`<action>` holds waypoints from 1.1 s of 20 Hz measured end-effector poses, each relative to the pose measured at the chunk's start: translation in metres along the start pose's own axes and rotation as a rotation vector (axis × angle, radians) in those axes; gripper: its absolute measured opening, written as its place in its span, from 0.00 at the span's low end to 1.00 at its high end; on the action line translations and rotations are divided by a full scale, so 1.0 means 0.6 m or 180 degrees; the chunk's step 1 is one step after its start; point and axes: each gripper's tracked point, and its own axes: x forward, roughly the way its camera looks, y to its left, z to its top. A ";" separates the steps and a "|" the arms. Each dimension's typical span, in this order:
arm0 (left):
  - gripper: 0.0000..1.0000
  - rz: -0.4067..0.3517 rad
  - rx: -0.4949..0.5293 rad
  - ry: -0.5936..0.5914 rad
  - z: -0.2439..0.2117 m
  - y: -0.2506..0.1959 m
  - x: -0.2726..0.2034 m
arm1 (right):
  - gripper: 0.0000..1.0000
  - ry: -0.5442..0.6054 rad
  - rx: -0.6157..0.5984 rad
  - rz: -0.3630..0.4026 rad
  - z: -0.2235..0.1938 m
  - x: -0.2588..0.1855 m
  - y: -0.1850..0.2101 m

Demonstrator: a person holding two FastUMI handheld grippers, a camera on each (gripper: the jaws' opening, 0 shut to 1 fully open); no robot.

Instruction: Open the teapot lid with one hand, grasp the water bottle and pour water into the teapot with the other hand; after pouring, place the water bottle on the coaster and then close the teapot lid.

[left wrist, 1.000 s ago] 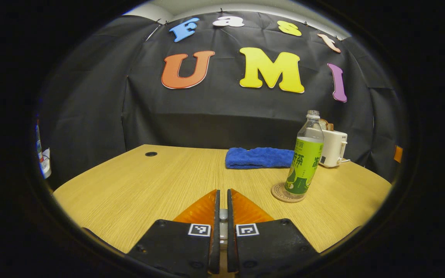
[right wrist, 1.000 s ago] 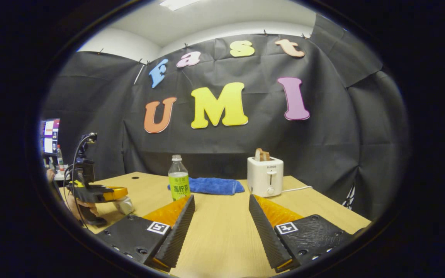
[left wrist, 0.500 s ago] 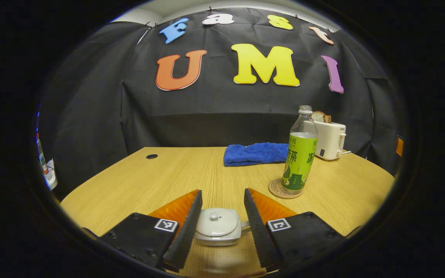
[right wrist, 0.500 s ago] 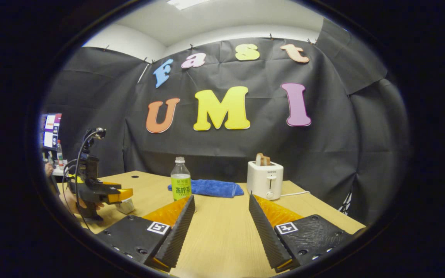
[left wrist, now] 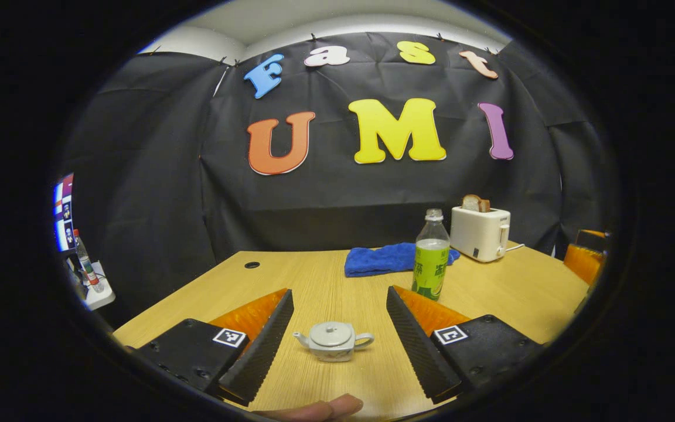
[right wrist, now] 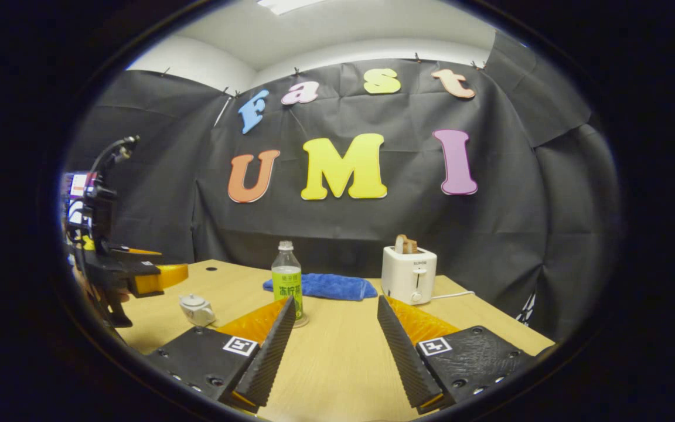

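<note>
Teapot (left wrist: 333,340) upright, lidded, spout leftward in left gripper view.

Bare table (left wrist: 314,275) ahead of you toward its far left corner; water bottle (left wrist: 430,255), blue cloth (left wrist: 393,258), toaster (left wrist: 480,234) crowd the far right edge; teapot (left wrist: 333,340) stands near the front edge

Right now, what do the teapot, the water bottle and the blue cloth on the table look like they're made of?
The teapot looks like glazed ceramic: pale, smooth, with a soft sheen. The water bottle looks like clear thin plastic, see-through above its green label. The blue cloth looks like soft terry or microfibre, judging by its matte, fuzzy, rumpled surface. The table shows a light wood grain, possibly laminate.
</note>
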 end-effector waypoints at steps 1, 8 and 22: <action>1.00 -0.0012 -0.0056 -0.0014 0.008 -0.003 -0.018 | 0.84 0.0007 0.0019 -0.0017 0.003 -0.003 0.002; 1.00 0.0005 -0.0141 -0.0124 0.039 -0.008 -0.114 | 0.84 0.0123 0.0005 -0.0307 0.025 -0.044 0.015; 1.00 0.0028 -0.0156 -0.0232 0.067 -0.015 -0.178 | 0.86 0.0002 -0.0276 -0.0240 0.066 -0.117 0.068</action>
